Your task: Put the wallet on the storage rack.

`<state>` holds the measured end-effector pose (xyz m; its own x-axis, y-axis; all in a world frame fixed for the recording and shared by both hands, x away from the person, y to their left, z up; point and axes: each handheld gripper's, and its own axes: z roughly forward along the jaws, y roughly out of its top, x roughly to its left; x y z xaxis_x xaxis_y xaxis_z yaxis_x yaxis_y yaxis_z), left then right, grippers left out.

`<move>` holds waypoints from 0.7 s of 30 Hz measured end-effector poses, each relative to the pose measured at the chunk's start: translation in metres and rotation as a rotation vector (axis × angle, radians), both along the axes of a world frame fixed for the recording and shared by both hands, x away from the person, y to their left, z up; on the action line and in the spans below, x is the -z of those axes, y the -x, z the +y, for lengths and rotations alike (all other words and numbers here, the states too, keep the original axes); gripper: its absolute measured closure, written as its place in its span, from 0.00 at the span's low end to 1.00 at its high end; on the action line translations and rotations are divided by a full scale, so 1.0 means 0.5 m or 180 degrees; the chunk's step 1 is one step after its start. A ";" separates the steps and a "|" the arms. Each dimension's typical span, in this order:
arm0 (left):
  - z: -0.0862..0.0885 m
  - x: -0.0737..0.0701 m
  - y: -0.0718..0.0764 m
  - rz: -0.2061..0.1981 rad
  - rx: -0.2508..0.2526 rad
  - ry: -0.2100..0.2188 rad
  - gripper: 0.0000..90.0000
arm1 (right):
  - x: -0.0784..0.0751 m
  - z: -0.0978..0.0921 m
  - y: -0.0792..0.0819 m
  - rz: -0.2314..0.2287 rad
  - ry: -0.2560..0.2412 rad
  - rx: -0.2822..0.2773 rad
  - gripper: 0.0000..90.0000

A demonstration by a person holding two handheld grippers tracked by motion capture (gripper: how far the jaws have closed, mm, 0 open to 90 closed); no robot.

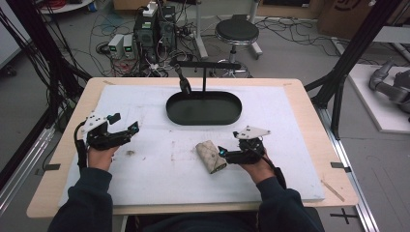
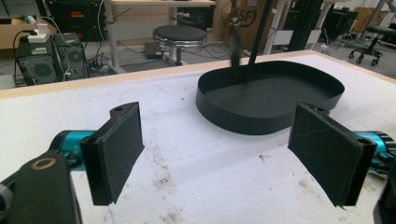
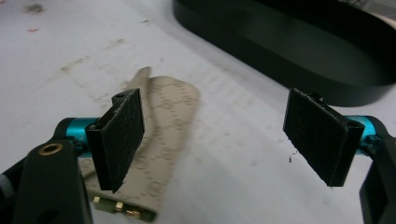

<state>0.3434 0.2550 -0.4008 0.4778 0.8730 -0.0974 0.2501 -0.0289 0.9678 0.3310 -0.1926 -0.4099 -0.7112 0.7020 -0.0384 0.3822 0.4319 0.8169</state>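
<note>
A beige patterned pouch [image 1: 211, 155] with a gold zip lies flat on the white mat, near the middle. My right gripper [image 1: 223, 154] stands open just right of it, its left pad [image 3: 122, 135] over the pouch [image 3: 164, 140] edge and nothing between the jaws. A black oval tray [image 1: 203, 108] sits at the mat's far centre, empty, with a black stand post rising from it. My left gripper [image 1: 126, 123] is open at the left of the mat, aimed toward the tray [image 2: 271, 100], with bare stained mat between its pads [image 2: 116, 149].
The white mat [image 1: 145, 169] covers a wooden table [image 1: 309, 104]. A black crossbar stand [image 1: 204, 64] rises behind the tray. Beyond the table are a stool [image 1: 236, 32], computers and cables on the floor. Black frame struts stand at both sides.
</note>
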 end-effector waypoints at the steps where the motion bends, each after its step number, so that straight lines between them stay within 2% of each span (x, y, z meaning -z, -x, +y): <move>1: 0.000 0.000 0.000 0.0007 -0.0002 0.0008 0.20 | 0.003 0.009 0.002 0.0010 -0.0003 -0.0037 0.23; 5: -0.002 0.002 -0.001 0.0049 0.0026 -0.0005 0.21 | 0.016 0.044 0.009 0.0098 0.0002 -0.0128 0.23; 9: -0.002 0.003 -0.001 0.0079 0.0011 -0.0005 0.21 | 0.038 0.084 0.015 0.0167 0.0140 -0.0266 0.23; 12: 0.001 0.004 -0.001 0.0089 -0.0011 0.0021 0.21 | 0.055 0.103 0.017 0.0163 0.0395 -0.0325 0.23; 13: 0.002 0.004 -0.001 0.0095 -0.0021 0.0018 0.21 | 0.059 0.106 0.018 0.0127 0.0518 -0.0310 0.23; 17: 0.003 0.006 -0.002 0.0116 -0.0026 0.0020 0.21 | 0.054 0.097 0.021 0.0072 0.0624 -0.0304 0.23; 21: 0.004 0.006 -0.002 0.0108 -0.0027 0.0049 0.21 | 0.049 0.064 0.016 0.0036 0.0821 -0.0256 0.23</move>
<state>0.3444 0.2570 -0.4036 0.4666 0.8753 -0.1269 0.2830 -0.0118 0.9591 0.3231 -0.1605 -0.4344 -0.7657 0.6112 -0.2003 0.3468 0.6547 0.6717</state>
